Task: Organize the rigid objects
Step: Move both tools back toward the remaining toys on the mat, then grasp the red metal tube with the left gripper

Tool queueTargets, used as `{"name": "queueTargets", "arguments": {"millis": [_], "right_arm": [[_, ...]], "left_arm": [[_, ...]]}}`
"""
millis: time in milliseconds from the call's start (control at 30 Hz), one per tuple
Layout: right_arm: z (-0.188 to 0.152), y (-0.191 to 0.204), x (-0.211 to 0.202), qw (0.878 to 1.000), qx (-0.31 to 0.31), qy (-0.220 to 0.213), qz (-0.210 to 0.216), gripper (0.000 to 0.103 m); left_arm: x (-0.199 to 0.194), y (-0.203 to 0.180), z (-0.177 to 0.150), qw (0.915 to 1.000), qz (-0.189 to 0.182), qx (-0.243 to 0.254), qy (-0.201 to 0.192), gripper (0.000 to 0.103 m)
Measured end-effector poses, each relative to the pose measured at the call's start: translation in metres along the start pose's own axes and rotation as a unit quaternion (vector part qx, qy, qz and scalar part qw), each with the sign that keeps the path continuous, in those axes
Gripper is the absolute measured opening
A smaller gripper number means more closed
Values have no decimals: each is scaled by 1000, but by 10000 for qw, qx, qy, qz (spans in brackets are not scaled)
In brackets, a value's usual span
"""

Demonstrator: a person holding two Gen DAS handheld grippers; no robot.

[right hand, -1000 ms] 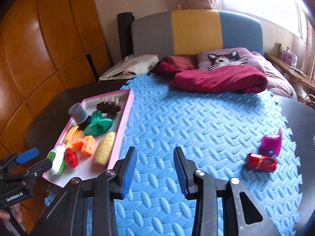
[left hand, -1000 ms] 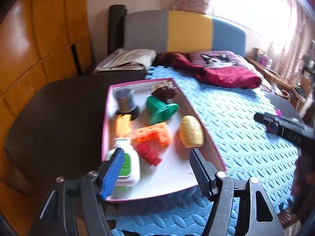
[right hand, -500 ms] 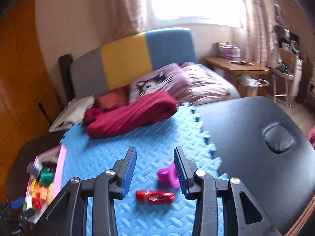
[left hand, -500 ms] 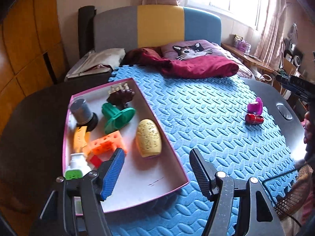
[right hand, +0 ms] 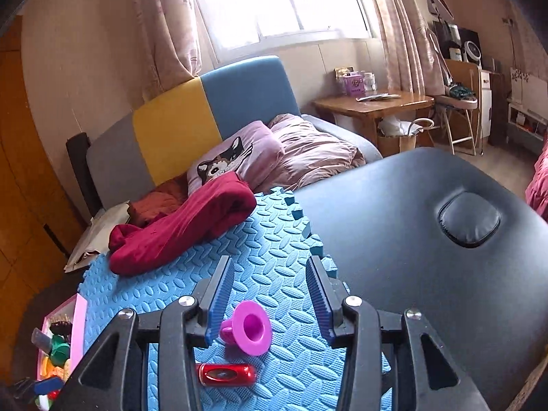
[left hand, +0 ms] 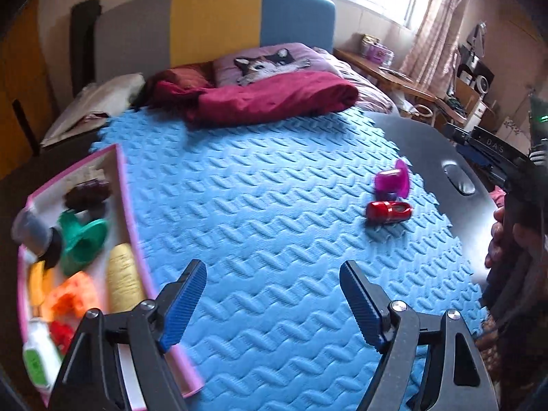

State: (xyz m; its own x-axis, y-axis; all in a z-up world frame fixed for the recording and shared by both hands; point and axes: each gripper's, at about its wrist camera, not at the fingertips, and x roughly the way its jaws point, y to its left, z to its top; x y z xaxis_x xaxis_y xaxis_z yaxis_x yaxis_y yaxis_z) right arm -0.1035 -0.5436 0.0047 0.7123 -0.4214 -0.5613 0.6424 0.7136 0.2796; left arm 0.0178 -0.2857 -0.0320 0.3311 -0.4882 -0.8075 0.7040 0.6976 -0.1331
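Landmark: pink tray (left hand: 127, 202), at the blue mat's (left hand: 274, 205) edge.
Done: many toys lie inside it.
Left: purple cup (right hand: 249, 328) and red cylinder (right hand: 226, 374), well apart from the tray.
Right gripper (right hand: 270, 294): fingers open, straddling the purple cup.
Left gripper (left hand: 274, 301): fingers open, empty, beside the tray.
Unclear: tray contents blurred, partly cut off.

One magenta cup (right hand: 247, 331), one red case (right hand: 226, 374)

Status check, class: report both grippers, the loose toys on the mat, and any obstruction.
Left gripper open, empty, over mat. Right gripper open above purple funnel toy; red capsule beside it. Nothing in the way.
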Motion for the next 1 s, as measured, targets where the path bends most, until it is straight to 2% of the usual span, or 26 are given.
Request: {"name": "queueTargets", "arguments": {"millis": [167, 300, 600, 767, 1000], "right_arm": [[1, -4, -2, 9998, 153, -36, 95, 44], [2, -12, -2, 9991, 386, -10, 174, 44], [3, -20, -2, 9972, 650, 49, 363, 44], [4, -26, -2, 9957, 813, 71, 440, 44], [4, -28, -3, 9951, 866, 48, 472, 45]], "left_arm": [[31, -30, 23, 9974, -631, -80, 338, 86], [53, -50, 37, 9943, -862, -228, 592, 87], [91, -102, 48, 9935, -745, 124, 853, 88], [106, -111, 49, 9929, -686, -20, 967, 88], [120, -127, 51, 9936, -499, 97, 1008, 88]]}}
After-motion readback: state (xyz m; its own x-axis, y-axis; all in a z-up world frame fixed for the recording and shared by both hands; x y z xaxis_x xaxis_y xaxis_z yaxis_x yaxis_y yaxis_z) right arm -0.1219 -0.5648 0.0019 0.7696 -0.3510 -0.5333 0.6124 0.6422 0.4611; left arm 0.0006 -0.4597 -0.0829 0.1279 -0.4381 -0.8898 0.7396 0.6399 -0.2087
